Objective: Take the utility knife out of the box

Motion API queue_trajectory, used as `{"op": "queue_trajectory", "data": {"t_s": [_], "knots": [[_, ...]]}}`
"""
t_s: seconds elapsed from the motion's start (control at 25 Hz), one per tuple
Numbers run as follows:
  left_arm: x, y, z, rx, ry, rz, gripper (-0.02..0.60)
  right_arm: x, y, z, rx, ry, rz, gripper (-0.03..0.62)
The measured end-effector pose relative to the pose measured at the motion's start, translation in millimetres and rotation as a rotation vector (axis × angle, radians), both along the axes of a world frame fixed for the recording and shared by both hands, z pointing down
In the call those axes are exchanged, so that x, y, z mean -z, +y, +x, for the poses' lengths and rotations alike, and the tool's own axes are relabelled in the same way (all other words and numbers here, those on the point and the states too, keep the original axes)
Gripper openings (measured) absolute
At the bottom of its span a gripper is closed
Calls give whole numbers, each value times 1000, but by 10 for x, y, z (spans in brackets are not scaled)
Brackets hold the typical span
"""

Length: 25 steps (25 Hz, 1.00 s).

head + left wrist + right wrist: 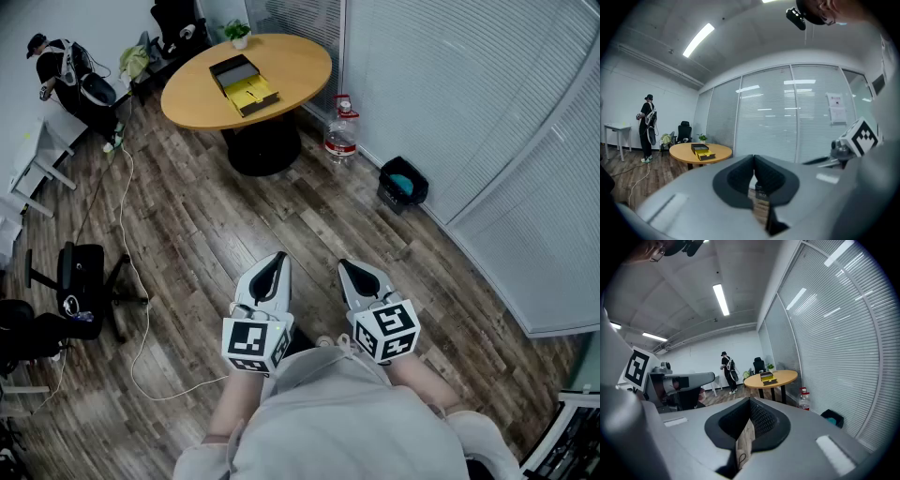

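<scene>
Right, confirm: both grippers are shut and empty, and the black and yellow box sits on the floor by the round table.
Wrong on one point: the black and yellow box sits on the round table, not the floor, as the head view shows. Left gripper and right gripper are shut and empty.

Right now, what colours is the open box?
The box is black and yellow, clearest in head view.

The box (243, 84) lies open on the round brown tabletop (300, 61), far across the room. One half is black. The other half is yellow inside. The knife is too small to make out.
</scene>
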State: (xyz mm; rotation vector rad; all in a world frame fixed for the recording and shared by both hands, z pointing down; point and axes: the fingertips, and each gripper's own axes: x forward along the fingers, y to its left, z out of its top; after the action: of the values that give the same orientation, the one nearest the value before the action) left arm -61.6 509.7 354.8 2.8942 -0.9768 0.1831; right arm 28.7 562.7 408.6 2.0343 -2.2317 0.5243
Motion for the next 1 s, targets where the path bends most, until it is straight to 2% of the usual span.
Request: {"op": "queue_trajectory", "data": {"t_s": [0.4, 0.56, 0.84, 1.0], "knots": [[-215, -134, 25, -7, -27, -41, 6, -183, -122, -24, 9, -9, -44, 0], [-357, -252, -13, 4, -54, -79, 6, -342, -232, -88, 13, -48, -86, 0], [-627, -667, -119, 36, -96, -145, 6, -604, -647, -138, 32, -119, -151, 0], [-681, -1080, -231, 45, -91, -172, 6, -684, -1043, -234, 36, -119, -197, 0]]}}
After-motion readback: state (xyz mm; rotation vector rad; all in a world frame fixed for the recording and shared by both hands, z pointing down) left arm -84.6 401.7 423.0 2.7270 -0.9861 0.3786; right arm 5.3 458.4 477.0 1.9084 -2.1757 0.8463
